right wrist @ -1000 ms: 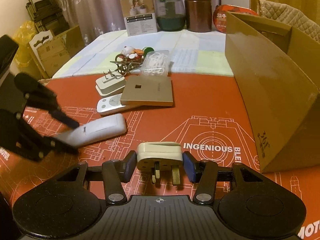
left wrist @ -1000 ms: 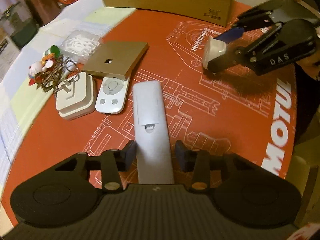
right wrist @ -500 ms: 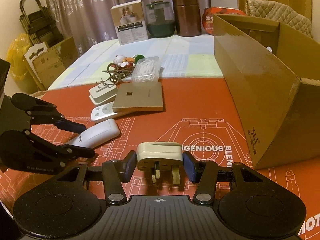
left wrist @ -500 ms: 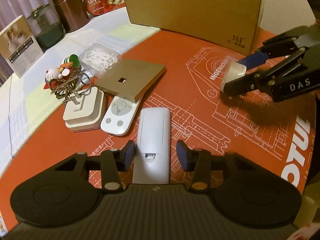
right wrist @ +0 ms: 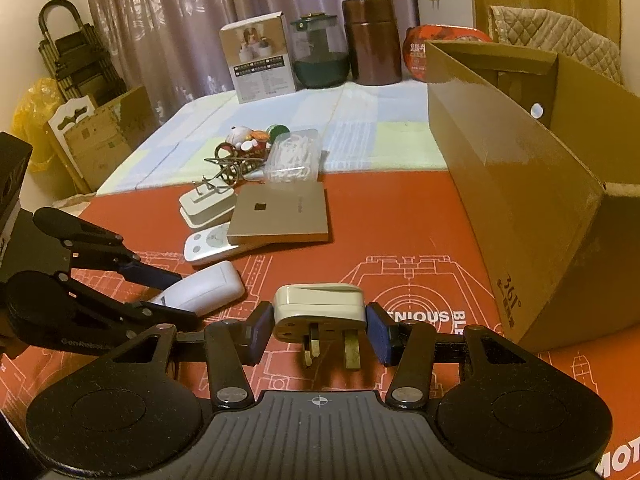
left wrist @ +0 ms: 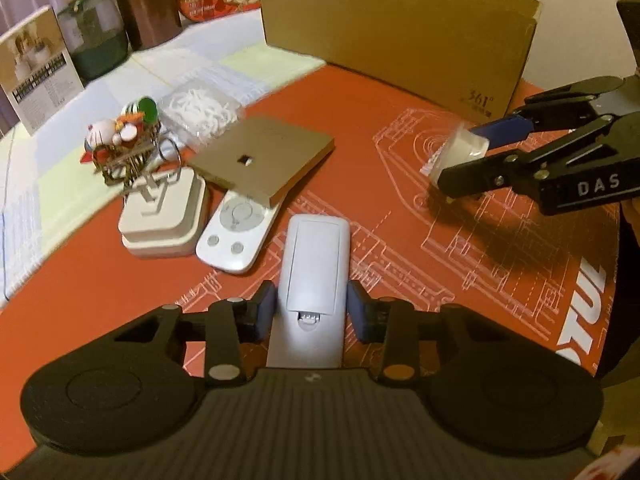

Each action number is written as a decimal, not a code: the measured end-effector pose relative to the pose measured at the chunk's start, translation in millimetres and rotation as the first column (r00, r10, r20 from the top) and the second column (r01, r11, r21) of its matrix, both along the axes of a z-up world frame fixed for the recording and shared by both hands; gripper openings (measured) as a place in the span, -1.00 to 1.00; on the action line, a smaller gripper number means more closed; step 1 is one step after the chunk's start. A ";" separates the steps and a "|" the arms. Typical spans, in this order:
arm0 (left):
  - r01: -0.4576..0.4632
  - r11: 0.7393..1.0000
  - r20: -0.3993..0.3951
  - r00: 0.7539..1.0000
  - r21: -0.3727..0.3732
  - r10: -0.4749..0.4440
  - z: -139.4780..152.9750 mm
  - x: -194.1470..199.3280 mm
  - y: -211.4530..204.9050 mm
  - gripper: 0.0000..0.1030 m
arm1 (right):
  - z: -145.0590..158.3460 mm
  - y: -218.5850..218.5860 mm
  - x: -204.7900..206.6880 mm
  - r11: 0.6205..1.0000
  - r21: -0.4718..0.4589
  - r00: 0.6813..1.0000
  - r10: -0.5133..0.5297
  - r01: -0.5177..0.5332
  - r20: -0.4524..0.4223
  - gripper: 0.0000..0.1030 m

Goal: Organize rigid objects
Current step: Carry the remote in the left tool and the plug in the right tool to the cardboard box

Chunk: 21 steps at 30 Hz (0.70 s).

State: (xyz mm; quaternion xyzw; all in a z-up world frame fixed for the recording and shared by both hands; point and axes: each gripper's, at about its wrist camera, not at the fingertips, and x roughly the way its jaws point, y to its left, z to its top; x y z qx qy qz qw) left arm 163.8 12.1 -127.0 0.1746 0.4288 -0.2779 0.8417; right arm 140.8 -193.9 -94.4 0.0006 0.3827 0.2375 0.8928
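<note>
On the red mat (left wrist: 460, 264), near its front edge, left gripper (left wrist: 312, 310) straddles a grey remote (left wrist: 314, 264) lying face-down, battery cover up; pads sit just beside its flanks with slim gaps, so fingers look released, not clamped yet. Right gripper (right wrist: 318, 328) is clenched on a cream plug (right wrist: 320, 306), prongs pointing back at the camera, carried above the mat's middle. Cardboard box (right wrist: 532, 184) stands open along the mat's right edge, probably the drop spot. Leftover pile toward the mat's far-left corner: white remote (left wrist: 236, 236) partly under a tan flat box (left wrist: 264, 162), white adapter (left wrist: 164, 216), wire trinket (left wrist: 124, 148), clear bag (left wrist: 200, 110). Risks: smooth remote casing could slide or pivot out if the pads close this far down its length, since most of its body overhangs forward. Plug grip is only across the narrow sides; tilting over the box wall may twist it loose. Grippers are near each other, so crossing paths could knock either load.
</note>
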 end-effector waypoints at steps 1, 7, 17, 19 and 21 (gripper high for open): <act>-0.007 1.000 0.005 1.000 -0.006 0.007 3.0 -1.0 -0.8 -0.35 | 0.8 0.5 -0.3 1.000 -0.001 1.000 0.000 0.000 0.002 -0.08; -0.076 0.995 0.045 0.996 -0.058 0.078 25.3 -1.5 -2.3 -0.36 | 10.9 -0.6 -1.5 1.000 0.002 1.000 -0.013 0.013 0.029 -0.08; -0.165 0.974 0.080 0.981 -0.153 0.178 46.4 -10.6 -7.6 -0.36 | 28.3 -7.4 -7.4 1.000 0.019 0.998 -0.026 0.025 0.064 -0.08; -0.168 0.973 0.093 0.978 -0.158 0.184 51.2 -13.3 -9.0 -0.36 | 31.8 -8.1 -9.3 0.999 0.022 0.997 -0.026 0.025 0.070 -0.08; -0.173 0.971 0.104 0.976 -0.164 0.191 55.5 -13.7 -9.4 -0.37 | 35.1 -8.7 -10.4 0.999 0.025 0.997 -0.028 0.026 0.078 -0.08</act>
